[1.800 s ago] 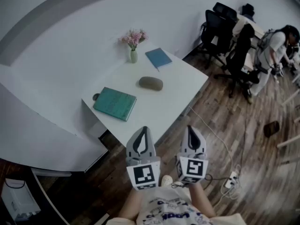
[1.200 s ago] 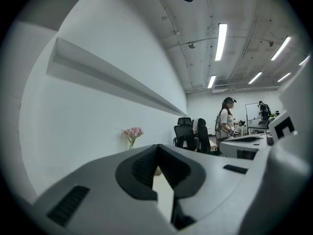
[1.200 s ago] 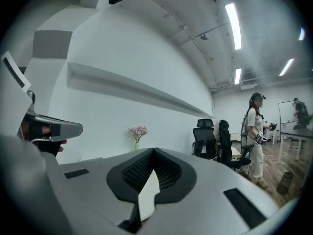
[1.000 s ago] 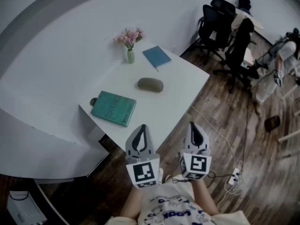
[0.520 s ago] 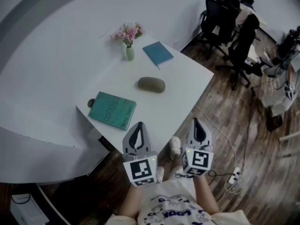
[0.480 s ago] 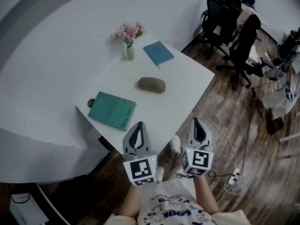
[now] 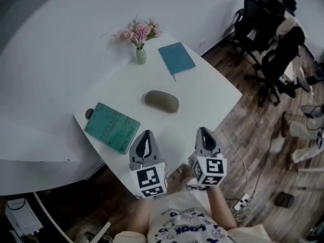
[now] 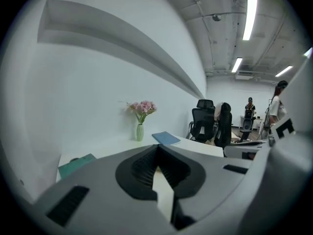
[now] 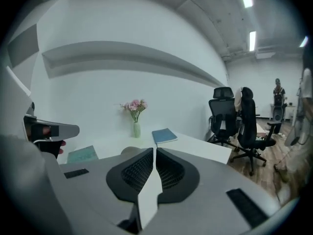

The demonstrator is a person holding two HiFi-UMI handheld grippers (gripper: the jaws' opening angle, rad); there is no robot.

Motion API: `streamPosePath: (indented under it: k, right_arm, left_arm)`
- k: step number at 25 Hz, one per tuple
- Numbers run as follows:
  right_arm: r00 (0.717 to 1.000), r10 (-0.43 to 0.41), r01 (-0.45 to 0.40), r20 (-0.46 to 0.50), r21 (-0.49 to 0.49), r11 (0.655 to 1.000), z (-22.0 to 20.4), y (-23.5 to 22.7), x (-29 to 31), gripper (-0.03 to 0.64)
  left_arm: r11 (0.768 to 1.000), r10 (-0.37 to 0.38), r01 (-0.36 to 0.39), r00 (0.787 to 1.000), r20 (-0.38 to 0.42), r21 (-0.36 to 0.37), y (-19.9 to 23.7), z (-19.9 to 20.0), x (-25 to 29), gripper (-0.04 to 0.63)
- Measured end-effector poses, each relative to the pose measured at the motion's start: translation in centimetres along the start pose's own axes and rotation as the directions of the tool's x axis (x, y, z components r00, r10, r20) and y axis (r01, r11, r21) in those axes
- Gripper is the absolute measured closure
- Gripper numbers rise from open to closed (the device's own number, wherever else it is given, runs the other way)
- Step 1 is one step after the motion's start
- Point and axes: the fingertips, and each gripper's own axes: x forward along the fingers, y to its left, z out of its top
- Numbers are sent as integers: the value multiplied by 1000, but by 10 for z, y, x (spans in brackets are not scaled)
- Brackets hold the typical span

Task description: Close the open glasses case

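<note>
An olive-grey oval glasses case (image 7: 162, 101) lies in the middle of the white table (image 7: 207, 97); from here I cannot tell how its lid stands. My left gripper (image 7: 145, 137) and right gripper (image 7: 203, 132) are held side by side over the table's near edge, short of the case, both shut with nothing between the jaws. In the right gripper view the case (image 9: 129, 151) shows as a low hump just left of the right gripper (image 9: 153, 152). In the left gripper view the shut left gripper (image 8: 157, 150) hides the case.
A teal book (image 7: 112, 127) lies at the table's left with a small dark round thing (image 7: 89, 113) beside it. A blue notebook (image 7: 176, 58) and a vase of pink flowers (image 7: 140, 53) stand at the far side. Black office chairs (image 7: 273, 59) stand to the right. A power strip (image 7: 243, 202) lies on the floor.
Both grippers have moved forward and down together, from over the floor to over the table's near edge. The table and case now sit closer. Both grippers stayed shut.
</note>
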Motion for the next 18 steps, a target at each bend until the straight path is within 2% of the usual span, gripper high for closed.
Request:
streamPosePath:
  k: [3, 6, 9, 11, 15, 18]
  right_arm:
    - [994, 84, -84, -69, -4, 996, -5, -7, 32, 616]
    - [975, 171, -177, -139, -33, 984, -12, -7, 60, 602]
    - [940, 271, -287, -208, -55, 956, -22, 1, 87, 526]
    - [915, 319, -346, -248, -73, 935, -31, 5, 101, 525]
    - [860, 395, -439, -323, -74, 895, -47, 14, 122, 525]
    - [824, 424, -486, -375, -85, 870, -66, 15, 132, 520]
  left_arm:
    - [999, 40, -42, 997, -61, -22, -2, -8, 27, 599]
    - [993, 80, -89, 990, -120, -72, -2, -17, 51, 599]
    - [980, 72, -102, 982, -174, -170, -5, -27, 75, 598]
    - [967, 61, -109, 976, -208, -229, -7, -34, 89, 591]
    - [944, 27, -113, 963, -269, -310, -15, -51, 115, 503]
    - [907, -7, -118, 956, -295, -403, -18, -63, 131, 475]
